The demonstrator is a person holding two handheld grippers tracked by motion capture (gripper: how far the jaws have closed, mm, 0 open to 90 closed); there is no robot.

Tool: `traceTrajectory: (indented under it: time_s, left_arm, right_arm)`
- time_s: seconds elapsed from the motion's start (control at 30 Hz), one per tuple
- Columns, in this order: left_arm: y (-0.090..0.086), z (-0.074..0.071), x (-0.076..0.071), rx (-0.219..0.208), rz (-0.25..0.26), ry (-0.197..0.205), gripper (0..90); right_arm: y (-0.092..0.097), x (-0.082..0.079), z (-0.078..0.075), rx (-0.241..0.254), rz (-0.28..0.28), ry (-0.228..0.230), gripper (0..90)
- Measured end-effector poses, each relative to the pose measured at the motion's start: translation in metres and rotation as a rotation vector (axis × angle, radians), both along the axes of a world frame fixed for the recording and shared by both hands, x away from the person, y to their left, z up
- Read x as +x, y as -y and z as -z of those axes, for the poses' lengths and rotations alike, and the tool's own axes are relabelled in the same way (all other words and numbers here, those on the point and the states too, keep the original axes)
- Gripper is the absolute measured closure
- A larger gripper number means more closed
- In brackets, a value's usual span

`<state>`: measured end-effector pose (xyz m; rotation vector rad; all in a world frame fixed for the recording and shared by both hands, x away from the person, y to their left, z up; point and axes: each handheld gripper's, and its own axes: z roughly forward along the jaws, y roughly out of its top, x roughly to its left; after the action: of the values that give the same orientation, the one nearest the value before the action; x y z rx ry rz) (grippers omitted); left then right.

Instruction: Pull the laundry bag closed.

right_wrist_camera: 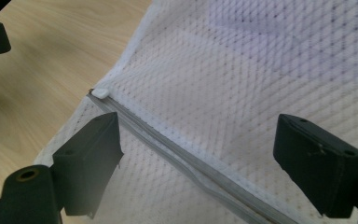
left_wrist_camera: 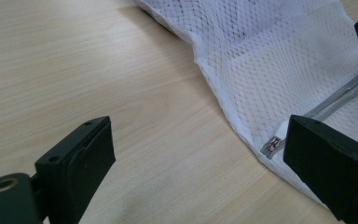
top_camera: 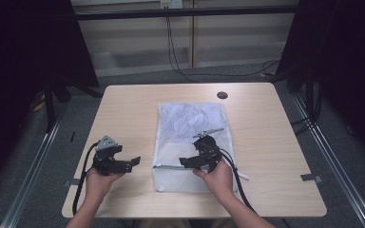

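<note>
A white mesh laundry bag (top_camera: pixel 190 126) lies flat in the middle of the table, with pale cloth showing through its far half. A grey zipper (top_camera: pixel 168 167) runs across it near the front end. My right gripper (top_camera: pixel 186 161) hovers open over the bag, its jaws on either side of the zipper (right_wrist_camera: pixel 177 154), whose white end tab (right_wrist_camera: pixel 100 92) sits at the bag's left edge. My left gripper (top_camera: pixel 132 164) is open over bare wood just left of the bag, pointing at the zipper end (left_wrist_camera: pixel 274 143). Nothing is between either gripper's jaws (left_wrist_camera: pixel 200 135) (right_wrist_camera: pixel 198 130).
The light wooden table (top_camera: pixel 123 109) has a round cable hole (top_camera: pixel 222 95) at the back. Black cables (top_camera: pixel 173 52) hang down behind it. Bare wood lies to both sides of the bag. Metal floor rails (top_camera: pixel 33 161) flank the table.
</note>
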<state>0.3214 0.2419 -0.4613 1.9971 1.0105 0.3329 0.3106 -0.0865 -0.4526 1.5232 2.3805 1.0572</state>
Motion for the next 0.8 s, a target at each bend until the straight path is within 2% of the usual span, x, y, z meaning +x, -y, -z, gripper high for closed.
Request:
traceTrajectory:
  time_s: [0.23,0.3,0.57,0.8]
  left_arm:
    - [0.001,0.000,0.000,-0.002,0.004,-0.012,8.3]
    - [0.000,0.000,0.000,-0.004,0.003,-0.015,8.3]
    - [0.001,0.001,0.000,0.003,0.007,-0.021,8.3]
    - [0.000,0.000,-0.001,0.008,-0.001,-0.018,8.3]
  right_arm:
    - [-0.011,0.004,0.002,0.002,-0.025,-0.008,17.4]
    - [-0.015,0.006,0.002,0.017,-0.021,-0.025,19.0]
    - [-0.025,0.008,0.007,0.031,-0.047,-0.036,23.3]
    - [-0.040,0.010,0.009,0.039,-0.098,-0.063,28.6]
